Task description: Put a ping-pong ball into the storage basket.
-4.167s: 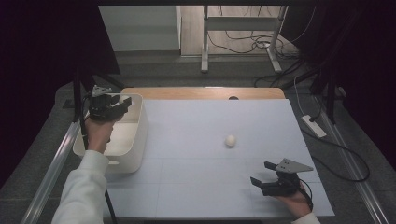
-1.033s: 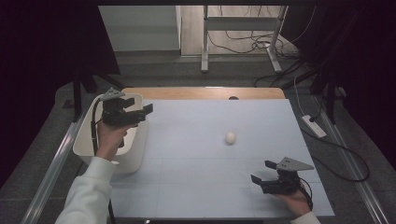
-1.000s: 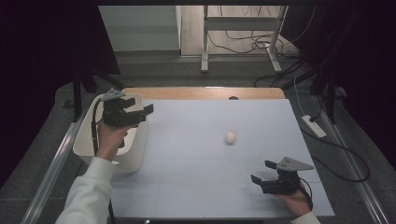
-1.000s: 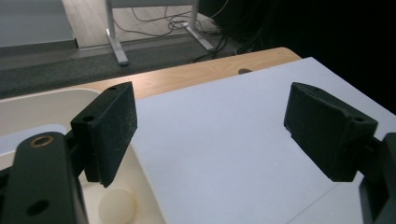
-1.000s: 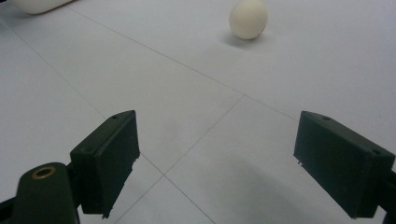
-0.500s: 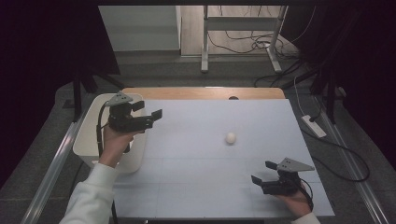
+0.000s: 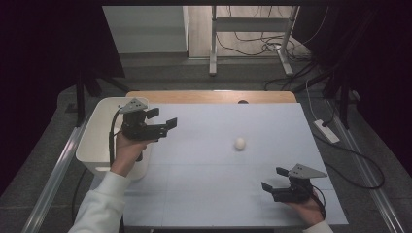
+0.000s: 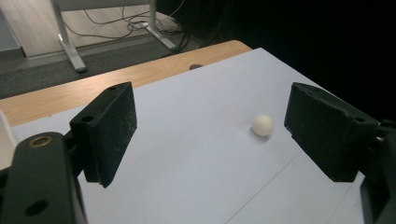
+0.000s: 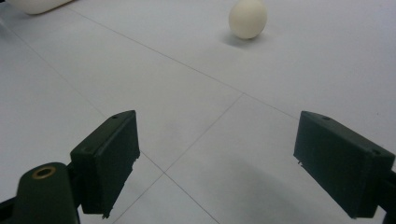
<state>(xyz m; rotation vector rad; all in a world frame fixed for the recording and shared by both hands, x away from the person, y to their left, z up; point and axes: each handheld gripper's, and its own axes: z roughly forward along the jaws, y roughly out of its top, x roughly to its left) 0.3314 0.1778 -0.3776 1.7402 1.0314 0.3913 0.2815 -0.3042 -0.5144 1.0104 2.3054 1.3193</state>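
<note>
Two wide, empty grippers: my left gripper (image 7: 165, 125) at the bin (image 7: 99, 141) points at the egg (image 7: 240, 143), lying at four o'clock; my right gripper (image 7: 273, 179) sits nearer, egg at eleven.

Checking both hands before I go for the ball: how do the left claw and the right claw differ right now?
The left claw hangs in the air at the table's left edge, beside the white bin; the right claw sits low over the table near its front right corner. The left one points rightward toward the white ball, the right one leftward. Both stand open and empty, and the ball lies apart from both.
</note>
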